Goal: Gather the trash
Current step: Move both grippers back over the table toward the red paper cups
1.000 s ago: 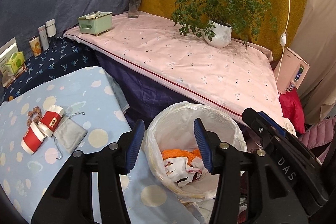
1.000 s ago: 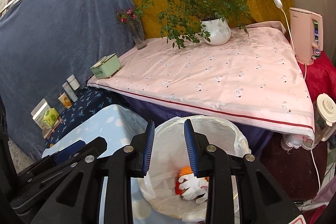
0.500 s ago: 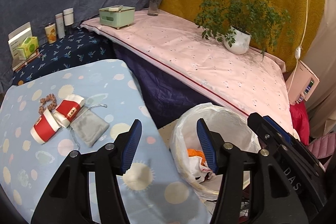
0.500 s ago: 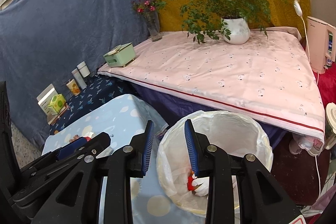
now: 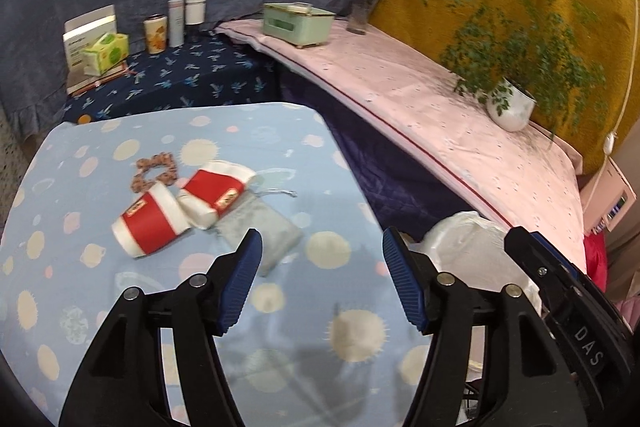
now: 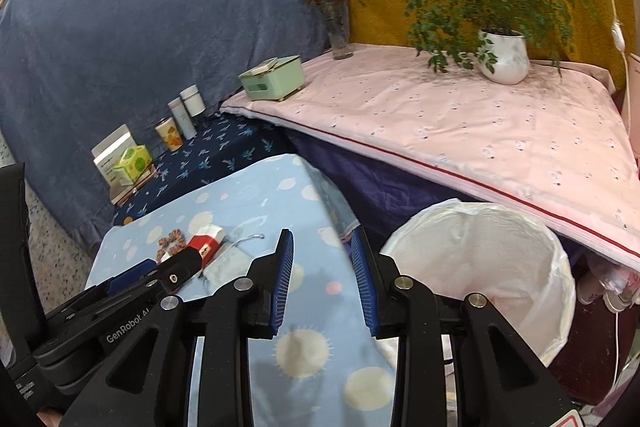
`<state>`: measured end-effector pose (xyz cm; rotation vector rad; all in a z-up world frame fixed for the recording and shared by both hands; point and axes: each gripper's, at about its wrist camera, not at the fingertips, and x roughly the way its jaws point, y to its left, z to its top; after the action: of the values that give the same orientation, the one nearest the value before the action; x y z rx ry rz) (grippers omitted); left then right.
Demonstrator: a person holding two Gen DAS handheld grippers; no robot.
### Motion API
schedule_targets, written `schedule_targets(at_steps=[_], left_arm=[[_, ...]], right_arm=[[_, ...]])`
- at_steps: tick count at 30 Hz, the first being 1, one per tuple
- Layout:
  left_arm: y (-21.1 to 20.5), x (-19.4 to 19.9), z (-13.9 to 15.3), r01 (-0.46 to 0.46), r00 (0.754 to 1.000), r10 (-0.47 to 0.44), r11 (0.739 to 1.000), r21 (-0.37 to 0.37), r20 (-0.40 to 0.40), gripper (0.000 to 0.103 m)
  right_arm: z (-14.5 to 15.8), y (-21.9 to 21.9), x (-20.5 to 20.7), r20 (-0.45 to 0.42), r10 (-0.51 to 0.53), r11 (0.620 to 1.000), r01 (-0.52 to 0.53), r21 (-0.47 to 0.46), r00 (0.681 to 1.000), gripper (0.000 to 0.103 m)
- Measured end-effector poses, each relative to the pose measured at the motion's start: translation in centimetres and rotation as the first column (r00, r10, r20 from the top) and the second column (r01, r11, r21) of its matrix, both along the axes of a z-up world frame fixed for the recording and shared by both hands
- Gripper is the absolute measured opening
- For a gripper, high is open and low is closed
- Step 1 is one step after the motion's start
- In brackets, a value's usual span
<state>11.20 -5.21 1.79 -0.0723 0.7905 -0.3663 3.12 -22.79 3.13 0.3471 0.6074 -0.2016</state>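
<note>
Red cups (image 5: 182, 209) toppled, rims pointing upper-right

Paper cups (image 5: 150, 225) glossy; bin liner (image 6: 480, 259) thin plastic; tablecloth (image 5: 120, 307) matt cloth.

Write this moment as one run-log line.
left gripper: open, empty | right gripper: open, empty | cups: on table | bin: beside table

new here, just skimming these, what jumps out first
Two red and white paper cups lie tipped over on the pale blue spotted tablecloth, just ahead of the open left tongs. To the right stands a bin lined with a white bag, with a leafy potted plant behind.
</note>
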Motion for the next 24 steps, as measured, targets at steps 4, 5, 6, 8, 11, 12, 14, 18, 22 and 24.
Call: schedule_targets(at_steps=[4,5,6,8,11,12,14,18,22,24], left_arm=[[3.5,1.0,-0.9,-0.064,0.998,0.064,0.998,0.003,-0.006,0.064],[4.1,1.3,-1.1,-0.075,0.997,0.075,0.997,0.007,-0.007,0.065],[5.0,1.5,-1.4,-0.09,0.996,0.09,0.996,0.015,-0.008,0.067],[6.7,1.8,-2.1,-0.116,0.993,0.117,0.993,0.035,-0.005,0.069],[9.1,2.4,-3.0,-0.147,0.989,0.148,0.987,0.057,-0.007,0.074],[9.9,2.7,-3.3,-0.158,0.987,0.159,0.986,0.061,-0.01,0.076],[11.5,3.2,-4.1,-0.177,0.984,0.179,0.982,0.064,-0.02,0.078],[14.1,4.2,-5.4,-0.206,0.978,0.208,0.976,0.072,-0.023,0.085],[15.9,5.2,-6.8,-0.201,0.979,0.204,0.976,0.078,-0.026,0.088],[16.5,5.9,-7.6,-0.188,0.981,0.191,0.978,0.09,-0.034,0.089]], right_arm=[[-0.5,2.3,1.4,-0.019,0.045,0.999,-0.045,0.006,0.999,0.031],[-0.7,2.9,1.7,-0.022,0.054,0.999,-0.054,0.008,0.998,0.032],[-0.8,3.4,2.0,-0.027,0.064,0.998,-0.064,0.009,0.998,0.033],[-1.1,4.7,2.7,-0.035,0.086,0.996,-0.086,0.007,0.996,0.037],[-1.5,6.6,3.9,-0.047,0.12,0.993,-0.12,0.006,0.992,0.039],[-1.7,7.3,4.3,-0.052,0.13,0.991,-0.13,0.004,0.99,0.039],[-2.1,8.5,5.3,-0.063,0.154,0.988,-0.154,0.005,0.986,0.043],[-3.2,10.8,7.4,-0.085,0.193,0.981,-0.193,0.014,0.977,0.047],[-4.5,12.6,9.7,-0.109,0.225,0.974,-0.222,0.041,0.968,0.053],[-5.1,13.1,10.8,-0.121,0.232,0.973,-0.228,0.046,0.965,0.055]])
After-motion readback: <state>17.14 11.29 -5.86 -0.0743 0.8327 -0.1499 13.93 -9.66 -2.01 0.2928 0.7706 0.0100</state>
